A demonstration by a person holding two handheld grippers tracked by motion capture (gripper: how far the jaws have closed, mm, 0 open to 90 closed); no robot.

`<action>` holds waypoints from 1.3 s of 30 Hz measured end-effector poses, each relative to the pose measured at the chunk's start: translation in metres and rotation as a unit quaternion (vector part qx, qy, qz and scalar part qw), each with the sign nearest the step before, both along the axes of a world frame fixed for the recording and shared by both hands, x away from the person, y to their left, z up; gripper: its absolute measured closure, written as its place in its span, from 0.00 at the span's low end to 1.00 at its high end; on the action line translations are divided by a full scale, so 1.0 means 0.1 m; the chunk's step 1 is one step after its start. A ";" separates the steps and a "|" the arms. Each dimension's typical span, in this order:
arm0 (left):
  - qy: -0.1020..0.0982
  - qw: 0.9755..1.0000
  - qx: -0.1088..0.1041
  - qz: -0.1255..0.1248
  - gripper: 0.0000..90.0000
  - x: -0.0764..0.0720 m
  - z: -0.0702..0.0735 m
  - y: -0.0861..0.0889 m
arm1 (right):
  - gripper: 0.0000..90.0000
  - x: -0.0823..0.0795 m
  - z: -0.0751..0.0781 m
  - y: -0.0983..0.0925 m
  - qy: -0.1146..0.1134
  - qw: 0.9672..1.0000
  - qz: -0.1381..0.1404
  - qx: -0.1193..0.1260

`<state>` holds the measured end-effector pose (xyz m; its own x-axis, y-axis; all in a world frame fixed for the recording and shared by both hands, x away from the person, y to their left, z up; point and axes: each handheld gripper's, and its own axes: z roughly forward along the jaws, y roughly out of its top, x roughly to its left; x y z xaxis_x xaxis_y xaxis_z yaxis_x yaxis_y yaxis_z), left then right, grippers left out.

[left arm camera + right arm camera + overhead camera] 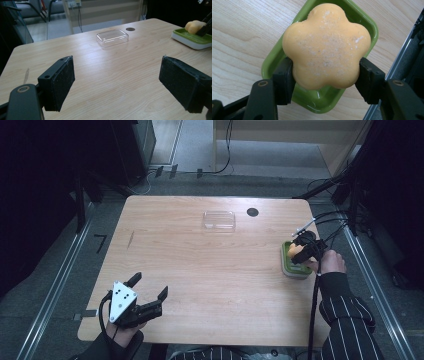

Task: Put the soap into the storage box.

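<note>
An orange flower-shaped soap [326, 47] is clamped between the pads of my right gripper [325, 80], just above a green soap dish [352, 15]. From above, the right gripper [303, 251] hovers over that dish [287, 262] at the table's right edge, with the soap [295, 250] showing as a small orange spot. My left gripper [150, 287] rests at the near left of the table, jaws wide apart and holding nothing. In the left gripper view its pads [61, 82] frame bare wood, with the dish [191, 38] and soap [195, 26] far off at the right.
A clear plastic lid or tray [219, 220] lies at the table's far middle, also seen in the left gripper view [112, 37]. A small dark round hole [252, 212] sits just right of it. Cables [330, 217] trail off the table's right side.
</note>
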<state>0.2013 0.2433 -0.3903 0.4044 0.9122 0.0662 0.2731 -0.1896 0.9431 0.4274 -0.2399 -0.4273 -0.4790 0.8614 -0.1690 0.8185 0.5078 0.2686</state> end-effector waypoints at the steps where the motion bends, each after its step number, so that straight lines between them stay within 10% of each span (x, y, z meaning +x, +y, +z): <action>1: 0.000 1.000 0.000 0.000 0.15 0.00 0.00 0.00 | 0.44 0.00 0.00 0.00 0.000 1.000 0.000 0.000; 39: 0.000 1.000 0.000 0.000 0.15 0.00 0.00 0.00 | 0.44 0.09 -0.23 0.07 0.022 0.999 0.010 -0.043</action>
<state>0.2012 0.2436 -0.3902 0.4051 0.9118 0.0670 0.2729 -0.1905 0.9430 0.4367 -0.2333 -0.4503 -0.5048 0.8345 -0.2210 0.8176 0.5443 0.1877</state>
